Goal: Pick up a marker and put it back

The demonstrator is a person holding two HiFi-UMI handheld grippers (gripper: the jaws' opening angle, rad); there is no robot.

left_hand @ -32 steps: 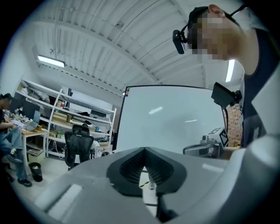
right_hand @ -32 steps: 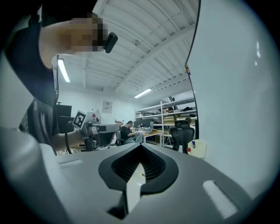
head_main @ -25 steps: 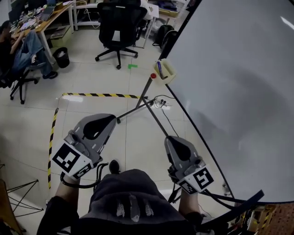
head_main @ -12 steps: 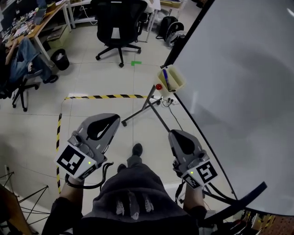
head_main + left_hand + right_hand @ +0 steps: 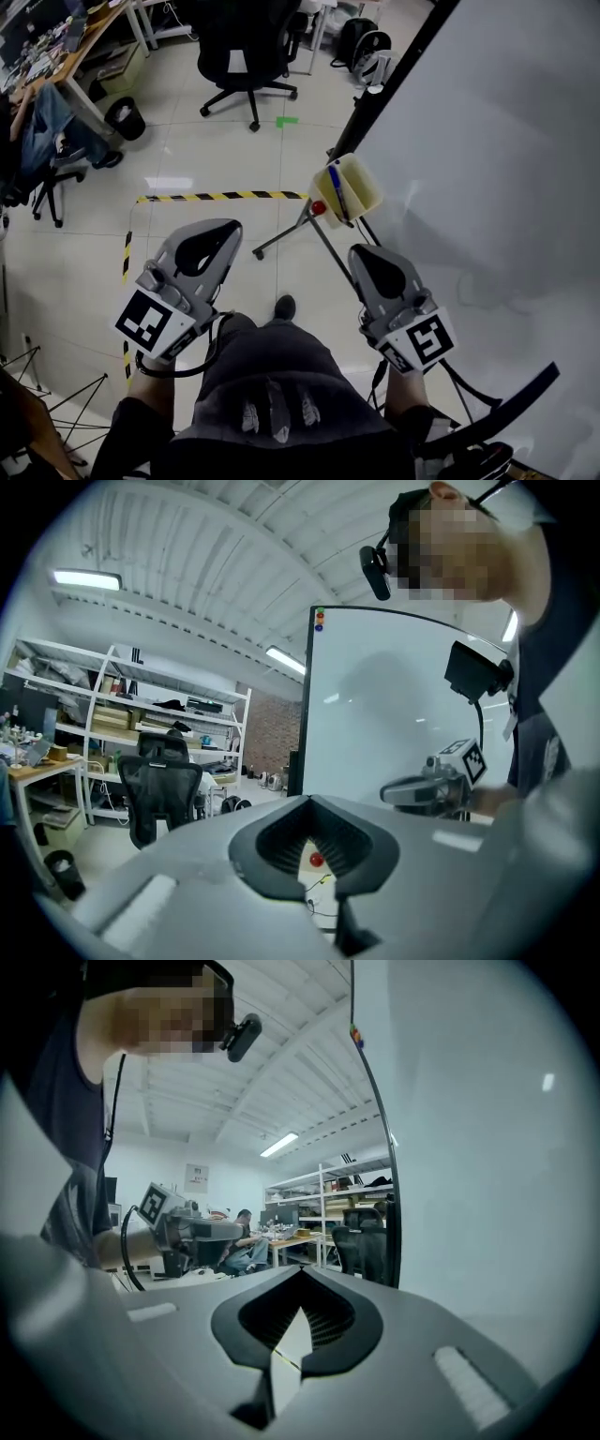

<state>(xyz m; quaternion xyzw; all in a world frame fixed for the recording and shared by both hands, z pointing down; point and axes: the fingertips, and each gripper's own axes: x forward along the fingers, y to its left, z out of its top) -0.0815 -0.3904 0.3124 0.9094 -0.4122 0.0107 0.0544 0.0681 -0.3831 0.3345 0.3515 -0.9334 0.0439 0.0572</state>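
Marker [image 5: 335, 191], blue, standing on end in pale holder [image 5: 360, 180] at whiteboard [image 5: 487, 141] edge, near and ahead of right gripper [image 5: 362, 253]. Left gripper [image 5: 223, 232] farther off, to the side. Both pairs of jaws closed, empty. Probably right's pick; jaws to open first.

Large whiteboard [image 5: 487, 141] filled the right side, with its metal stand leg [image 5: 281, 234] angled out over the tiled floor [image 5: 187, 150]. Black office chair [image 5: 242, 52] stood beyond, a green tape mark [image 5: 287, 121] near its base. Yellow-black hazard tape [image 5: 220, 196] ran across the floor. Black bin [image 5: 125, 117] sat beside a cluttered bench [image 5: 84, 52], with a seated person [image 5: 42, 117] next to it. Shelving [image 5: 141, 705] lined the far wall.
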